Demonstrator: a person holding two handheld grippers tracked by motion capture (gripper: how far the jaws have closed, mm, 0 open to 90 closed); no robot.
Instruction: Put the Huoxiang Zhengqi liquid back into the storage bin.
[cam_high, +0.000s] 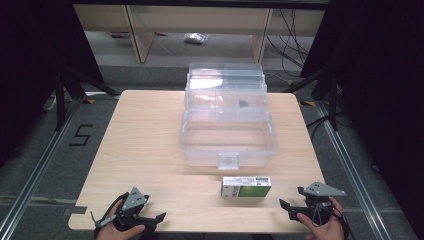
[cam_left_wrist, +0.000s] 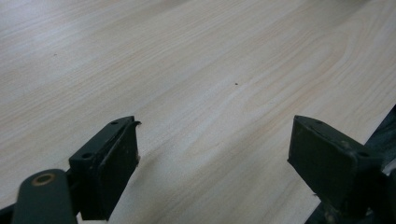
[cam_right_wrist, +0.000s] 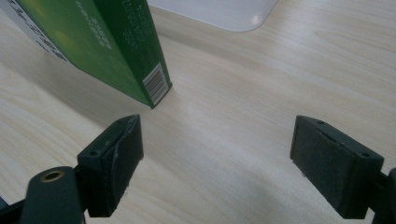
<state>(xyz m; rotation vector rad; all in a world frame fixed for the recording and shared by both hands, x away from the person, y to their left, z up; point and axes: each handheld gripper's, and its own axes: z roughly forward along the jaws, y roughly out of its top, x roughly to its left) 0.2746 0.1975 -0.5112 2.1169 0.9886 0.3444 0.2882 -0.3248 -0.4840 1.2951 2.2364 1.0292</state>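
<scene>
High view: a green-and-white carton (cam_high: 246, 186) lies untouched at lower centre, just before the open clear storage box (cam_high: 227, 135). Left gripper (cam_high: 159, 218) and right gripper (cam_high: 284, 206) wait wide open, empty; packing seems yet to begin.

Table: I see a pale wood-grain tabletop (cam_high: 145, 150) with rounded corners.
Floor: grey floor (cam_high: 40, 150), with a black "5" marking (cam_high: 80, 135) left of the table.
Rails: metal rails (cam_high: 357, 175) run along both sides.
Behind the table: light wooden shelf unit (cam_high: 140, 30), with loose black cables (cam_high: 292, 40) at right.
Sides: black curtains (cam_high: 380, 75) flank my view, tripod legs (cam_high: 62, 95) before them.
Light: soft and even from above.
</scene>
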